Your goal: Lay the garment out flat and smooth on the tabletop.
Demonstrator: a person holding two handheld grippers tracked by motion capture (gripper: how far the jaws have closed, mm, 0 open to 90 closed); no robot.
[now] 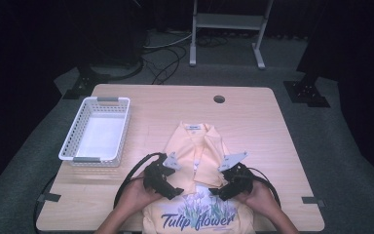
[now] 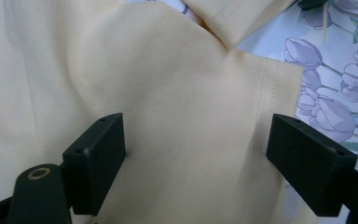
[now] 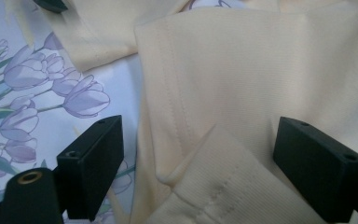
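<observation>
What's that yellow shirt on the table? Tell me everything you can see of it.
The pale yellow cotton-looking T-shirt lies flat on the light wooden table, near the front edge. Both sleeves are folded inward over its front, which bears purple tulips and the words "Tulip flower". A neck label shows at the far end. Both open grippers hover over the folded sleeves.

White basket and table fittings, with stands on the grey floor

A white slotted plastic basket stands on the wooden table at about 9 o'clock, with nothing inside it. A round cable hole sits in the tabletop near 12 o'clock. Beyond the far edge, a pale metal stand rests on the grey floor at 12 o'clock, with what look like dark cables coiled toward 11 o'clock.
</observation>
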